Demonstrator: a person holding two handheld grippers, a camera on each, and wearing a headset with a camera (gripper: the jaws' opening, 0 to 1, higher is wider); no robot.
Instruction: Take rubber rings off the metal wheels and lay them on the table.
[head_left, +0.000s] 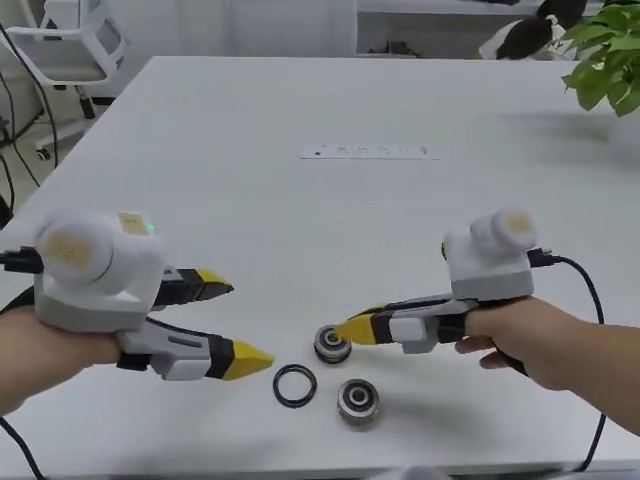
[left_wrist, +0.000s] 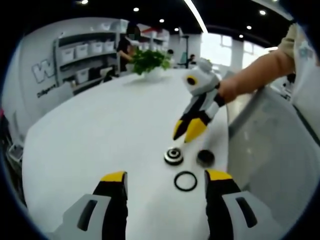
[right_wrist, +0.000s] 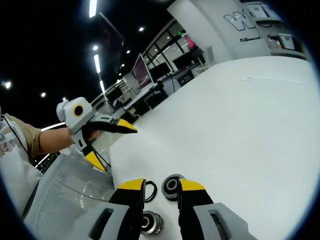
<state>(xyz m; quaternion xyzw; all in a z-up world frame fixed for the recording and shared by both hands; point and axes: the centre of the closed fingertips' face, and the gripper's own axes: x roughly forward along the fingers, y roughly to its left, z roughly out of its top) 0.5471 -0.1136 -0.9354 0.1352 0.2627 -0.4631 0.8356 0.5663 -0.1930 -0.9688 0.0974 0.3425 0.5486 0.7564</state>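
Two small metal wheels stand near the front of the white table (head_left: 300, 220): one wheel (head_left: 332, 344) (left_wrist: 173, 156) (right_wrist: 172, 186) and a nearer wheel (head_left: 358, 399) (left_wrist: 205, 157) (right_wrist: 150, 223). A loose black rubber ring (head_left: 295, 386) (left_wrist: 185, 181) (right_wrist: 151, 190) lies flat beside them. My right gripper (head_left: 345, 328) (right_wrist: 161, 185) hovers just above the first wheel, its jaws slightly apart and holding nothing. To the left of the ring, my left gripper (head_left: 235, 320) (left_wrist: 166, 176) is wide open and empty. Whether the wheels still carry rings is hard to tell.
A white printed strip (head_left: 370, 152) lies mid-table, far behind the work. A potted plant (head_left: 605, 60) (left_wrist: 150, 60) stands at the table's far right corner and a chair (head_left: 75, 40) off its far left. The table's front edge runs just below the wheels.
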